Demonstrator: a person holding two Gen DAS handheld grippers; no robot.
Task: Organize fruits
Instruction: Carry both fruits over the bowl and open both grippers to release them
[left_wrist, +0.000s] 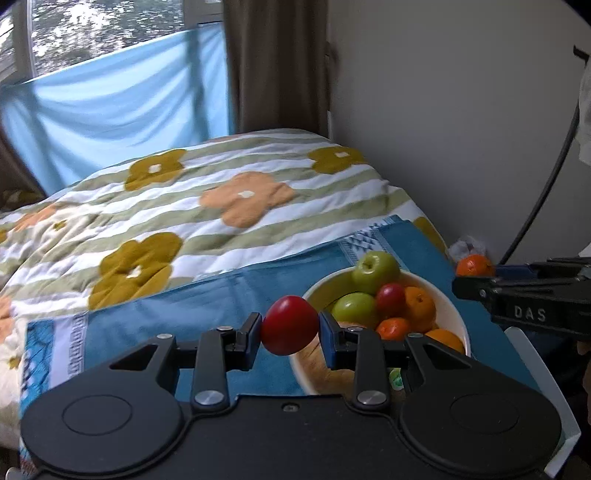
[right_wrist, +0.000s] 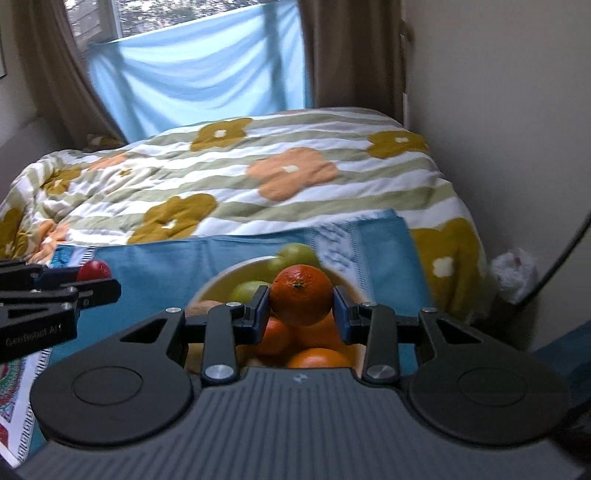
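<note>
In the left wrist view, the left gripper (left_wrist: 290, 326) fills the bottom of the frame, its fingers pinching a red plum (left_wrist: 290, 325) at centre, lifted above the blue cloth (left_wrist: 184, 314). Just right of it sits the white bowl (left_wrist: 456, 317), lower right of centre, holding two green apples (left_wrist: 375, 271), another small red fruit (left_wrist: 389, 299) and several oranges (left_wrist: 419, 306) (all heaped toward the far and right side). At the right edge the right gripper (left_wrist: 476, 282) pokes in sideways, an orange (left_wrist: 474, 266) showing at its tip.

In the right wrist view, the right gripper (right_wrist: 301, 308) pinches that orange (right_wrist: 301, 295) between its blue pads, at centre frame and over the bowl (right_wrist: 221, 275). More oranges (right_wrist: 317, 356) lie below it in the bowl, and green apples (right_wrist: 299, 253) sit behind, blurred. At the left edge the left gripper (right_wrist: 94, 282) appears with the red plum (right_wrist: 94, 270).

Beyond the cloth, the flowered striped quilt (left_wrist: 221, 199) spreads across the middle of both frames. Farther back hang a light blue sheet (left_wrist: 110, 107) at upper left, a brown curtain (left_wrist: 277, 62) and a window (left_wrist: 103, 22) at the top.
</note>
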